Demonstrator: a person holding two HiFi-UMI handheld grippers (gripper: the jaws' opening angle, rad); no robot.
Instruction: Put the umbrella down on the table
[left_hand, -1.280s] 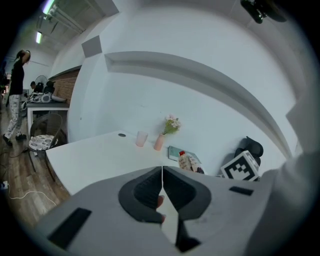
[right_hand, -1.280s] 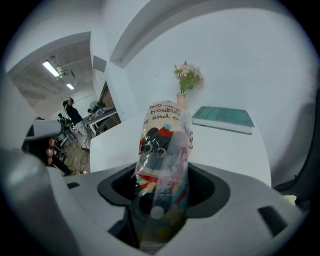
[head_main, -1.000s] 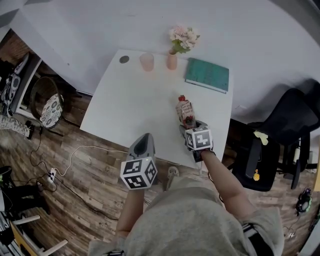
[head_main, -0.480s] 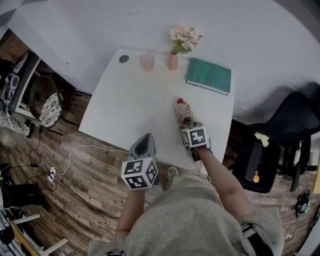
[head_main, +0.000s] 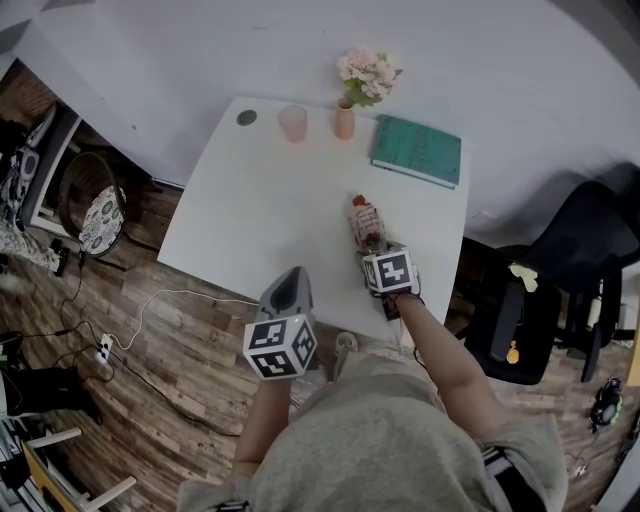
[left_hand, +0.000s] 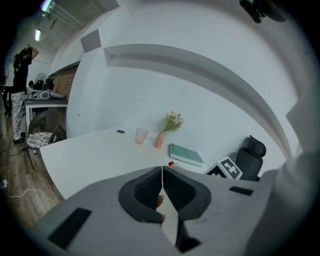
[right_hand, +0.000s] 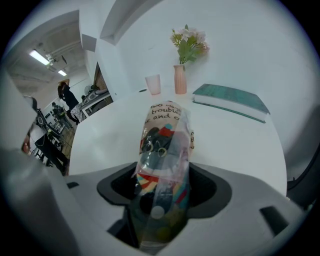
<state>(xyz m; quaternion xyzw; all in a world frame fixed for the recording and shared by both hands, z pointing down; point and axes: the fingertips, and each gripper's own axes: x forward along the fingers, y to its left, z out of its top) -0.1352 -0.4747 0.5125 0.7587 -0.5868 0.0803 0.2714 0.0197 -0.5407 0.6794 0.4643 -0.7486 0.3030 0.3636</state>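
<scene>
Umbrella (right_hand: 165, 145): folded and sheathed in a clear plastic sleeve. It sits between the jaws of the right tool (right_hand: 164, 164), which stand wide and press on both of its sides. Its near end lies in the tool and its far end slopes down to the desk (right_hand: 240, 145), where it appears to rest. In the head view the umbrella (head_main: 367, 225) is over the near right part of the desk (head_main: 250, 200), close to the near edge. The left tool (left_hand: 162, 172) is held off the near edge with its jaws together and nothing in them.

Far from the umbrella lie a green book (head_main: 416, 150), a vase of flowers (head_main: 345, 120) and a pink cup (head_main: 292, 123).

Hazards:
- Release with the near end raised: the umbrella drops and may bounce or roll.
- Proximity to the near edge: a rolling cylinder may leave the desk.
- Slick sleeve: the umbrella may slide inside it, or the sleeve may catch on a jaw as the tool withdraws.

Markings: the sleeve carries partial print reading "troubl" and "and c". The remainder curves out of sight. No title is legible on the book.
</scene>
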